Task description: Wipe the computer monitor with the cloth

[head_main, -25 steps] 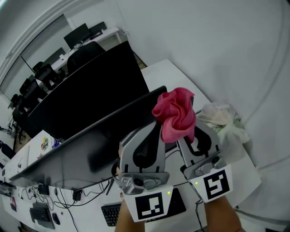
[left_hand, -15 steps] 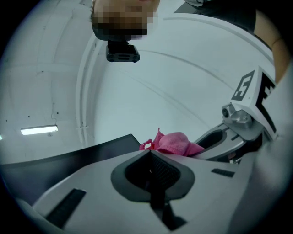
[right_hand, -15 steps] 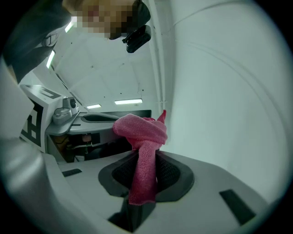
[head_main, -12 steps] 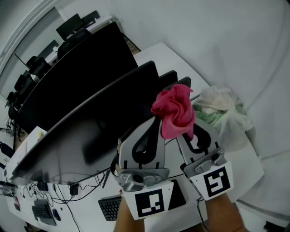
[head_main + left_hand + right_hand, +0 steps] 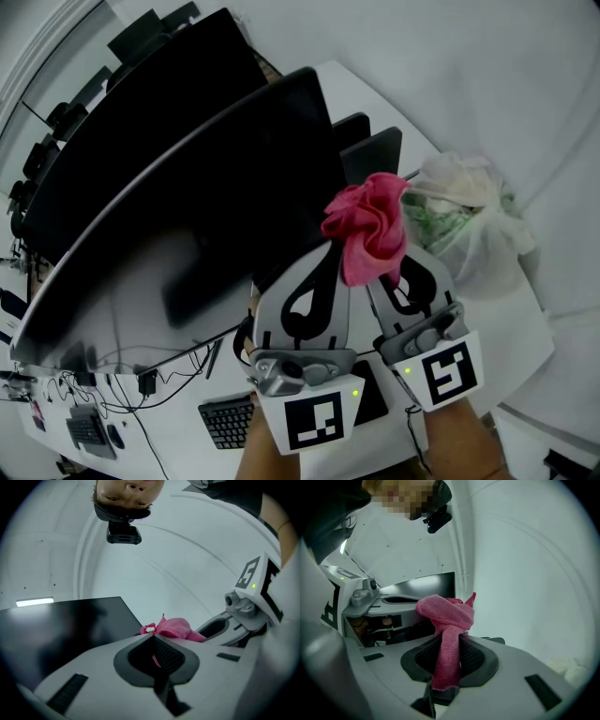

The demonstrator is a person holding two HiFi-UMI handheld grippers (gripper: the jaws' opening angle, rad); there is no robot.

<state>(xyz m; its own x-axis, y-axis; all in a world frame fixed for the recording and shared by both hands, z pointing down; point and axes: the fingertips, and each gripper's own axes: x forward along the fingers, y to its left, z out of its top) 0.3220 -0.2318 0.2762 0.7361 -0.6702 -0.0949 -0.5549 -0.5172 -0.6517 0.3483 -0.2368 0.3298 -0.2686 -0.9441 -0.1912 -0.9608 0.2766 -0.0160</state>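
The right gripper [image 5: 397, 270] is clamped on the pink cloth [image 5: 367, 230]. A strip runs down between its pads and the rest bunches in a loose knot above the jaw tips — a hold that leaves a soft wad out front, good for pressing on glass. The left gripper [image 5: 330, 251] sits just beside it, jaws closed together. A thin pink sliver shows in their seam, and I cannot tell whether it is pinched fabric or the wad seen beyond.

The monitor [image 5: 187, 216] lies ahead of both grippers and to their left. The cloth appears clear of its dark screen, so the wipe looks not yet begun. From above, the cloth covers the right gripper's tips, and the monitor's foot is nowhere in view. A white bag [image 5: 473, 225] lies beyond the right gripper — its contents are unclear.
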